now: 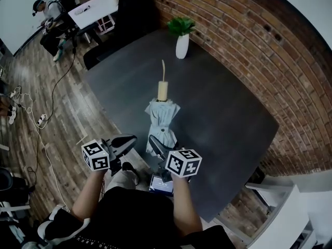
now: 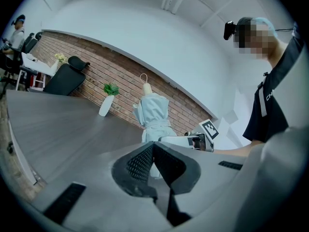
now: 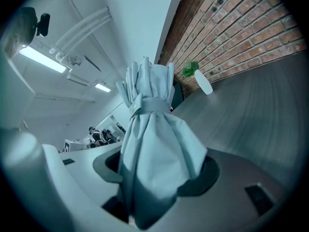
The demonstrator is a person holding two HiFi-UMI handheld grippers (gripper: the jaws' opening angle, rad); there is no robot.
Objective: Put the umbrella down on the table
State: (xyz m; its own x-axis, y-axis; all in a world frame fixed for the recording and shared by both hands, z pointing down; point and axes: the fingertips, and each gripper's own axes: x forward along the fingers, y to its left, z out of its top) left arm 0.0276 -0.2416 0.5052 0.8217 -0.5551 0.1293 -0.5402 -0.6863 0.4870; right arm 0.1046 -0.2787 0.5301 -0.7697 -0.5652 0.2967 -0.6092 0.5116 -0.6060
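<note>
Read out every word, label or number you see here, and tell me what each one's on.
"CH": white letters on the person's black shirt; the rest is hidden.
White print on the person's dark garment, head view: too blurred to read.
Marker cubes: square patterns only, no text.

Head view steeply down, gripper views close, sharing umbrella (image 1: pixel 162 119)

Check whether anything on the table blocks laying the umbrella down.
Nothing visible does: the dark grey table is bare around the folded pale blue umbrella; the white plant vase stands at the far end.
</note>
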